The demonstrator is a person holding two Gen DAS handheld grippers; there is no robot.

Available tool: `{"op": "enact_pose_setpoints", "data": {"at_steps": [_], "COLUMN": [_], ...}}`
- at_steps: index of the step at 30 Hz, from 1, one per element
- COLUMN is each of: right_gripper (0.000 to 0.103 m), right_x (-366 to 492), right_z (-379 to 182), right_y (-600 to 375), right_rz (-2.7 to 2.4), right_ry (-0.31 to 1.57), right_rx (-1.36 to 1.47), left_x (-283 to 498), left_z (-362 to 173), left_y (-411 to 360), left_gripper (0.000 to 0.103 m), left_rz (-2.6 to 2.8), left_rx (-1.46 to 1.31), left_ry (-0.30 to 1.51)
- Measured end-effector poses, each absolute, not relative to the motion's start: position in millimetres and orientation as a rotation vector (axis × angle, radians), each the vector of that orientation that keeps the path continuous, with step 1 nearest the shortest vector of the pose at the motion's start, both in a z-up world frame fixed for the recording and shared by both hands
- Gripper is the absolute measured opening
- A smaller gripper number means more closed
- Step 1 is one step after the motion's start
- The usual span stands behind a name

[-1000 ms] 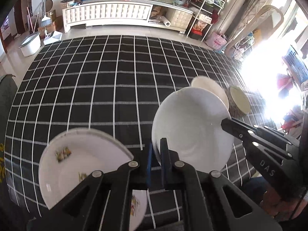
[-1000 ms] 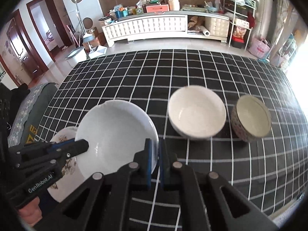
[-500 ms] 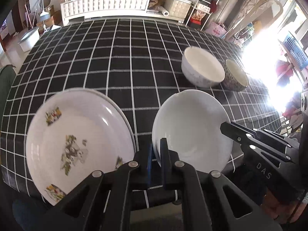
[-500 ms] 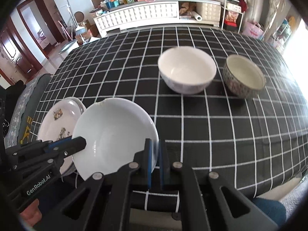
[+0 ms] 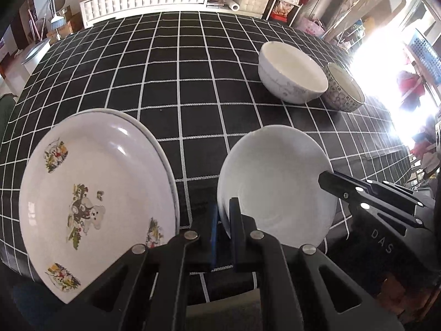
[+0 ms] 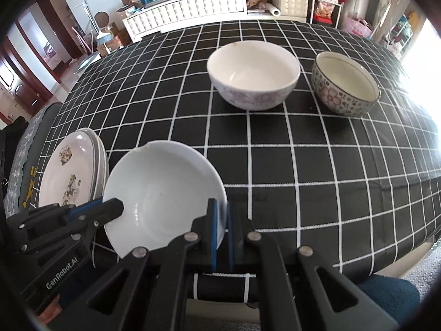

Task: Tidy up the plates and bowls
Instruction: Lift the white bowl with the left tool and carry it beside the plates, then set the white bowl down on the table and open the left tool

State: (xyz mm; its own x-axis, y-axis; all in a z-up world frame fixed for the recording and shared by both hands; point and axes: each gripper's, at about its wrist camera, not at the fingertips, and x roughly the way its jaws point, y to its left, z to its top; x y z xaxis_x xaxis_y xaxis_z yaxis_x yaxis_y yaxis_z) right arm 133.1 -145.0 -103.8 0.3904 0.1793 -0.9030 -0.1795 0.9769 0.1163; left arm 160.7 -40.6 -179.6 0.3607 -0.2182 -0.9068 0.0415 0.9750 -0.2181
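Jaws of both grippers are pinched nearly closed on the same white dish (image 6: 162, 193): the left gripper (image 5: 223, 220) clamps its near-left rim, the right gripper (image 6: 222, 220) clamps its near-right rim. Dish hangs tilted, above the near edge of the tabletop (image 6: 303, 160), not resting on it as far as I can tell. Small chip or notch visible on its far rim.

Just left of it sits a stack of printed plates (image 5: 96, 193), bear pattern on top, at least two deep. Further back, a white bowl (image 6: 253, 74) and a flowered bowl (image 6: 346, 84) stand upright, close together; whether they touch I can't tell.

Likely step: carry the dish to its pile. Judgement: level it before lowering, move both grippers together so neither rim twists out, set down centred, release only once it sits flat. Glazed ceramic on thin rim grips probably slips easily, so go slow; the chipped rim is a weak spot.

Surface: black cloth with white grid, draping over the near edge. Room: white tufted sideboard (image 6: 187, 2) with clutter on top, shelving at right, dark door at left, strong window glare at right washing out detail.
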Motion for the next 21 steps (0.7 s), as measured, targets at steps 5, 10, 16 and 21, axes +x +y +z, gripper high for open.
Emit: {"op": "enact_pose_setpoints", "data": {"at_steps": [5, 10, 16, 21], "right_gripper": [0.01, 0.01, 0.01, 0.026], "right_x": [136.6, 135.1, 137.3, 128.5], "right_z": [-104.4, -102.3, -86.3, -60.0], "right_y": [-143.6, -145.9, -151.1, -150.1], "right_rz": [0.23, 0.231, 0.218, 0.198], "right_ry": [1.15, 1.143, 1.096, 0.989], "right_rx": [-0.013, -0.01, -0.042, -0.084], "left_x": [164.3, 164.4, 161.7, 153.0], "left_z": [-180.3, -179.0, -158.5, -127.7], "left_y": [-39.1, -36.5, -31.2, -32.2], "left_gripper": [0.006, 0.007, 0.008, 0.025], "left_rz": [-0.167, -0.177, -0.179, -0.194], "left_rx": [-0.183, -0.19, -0.167, -0.115], "left_ry": [1.197, 1.202, 1.14, 1.048]}}
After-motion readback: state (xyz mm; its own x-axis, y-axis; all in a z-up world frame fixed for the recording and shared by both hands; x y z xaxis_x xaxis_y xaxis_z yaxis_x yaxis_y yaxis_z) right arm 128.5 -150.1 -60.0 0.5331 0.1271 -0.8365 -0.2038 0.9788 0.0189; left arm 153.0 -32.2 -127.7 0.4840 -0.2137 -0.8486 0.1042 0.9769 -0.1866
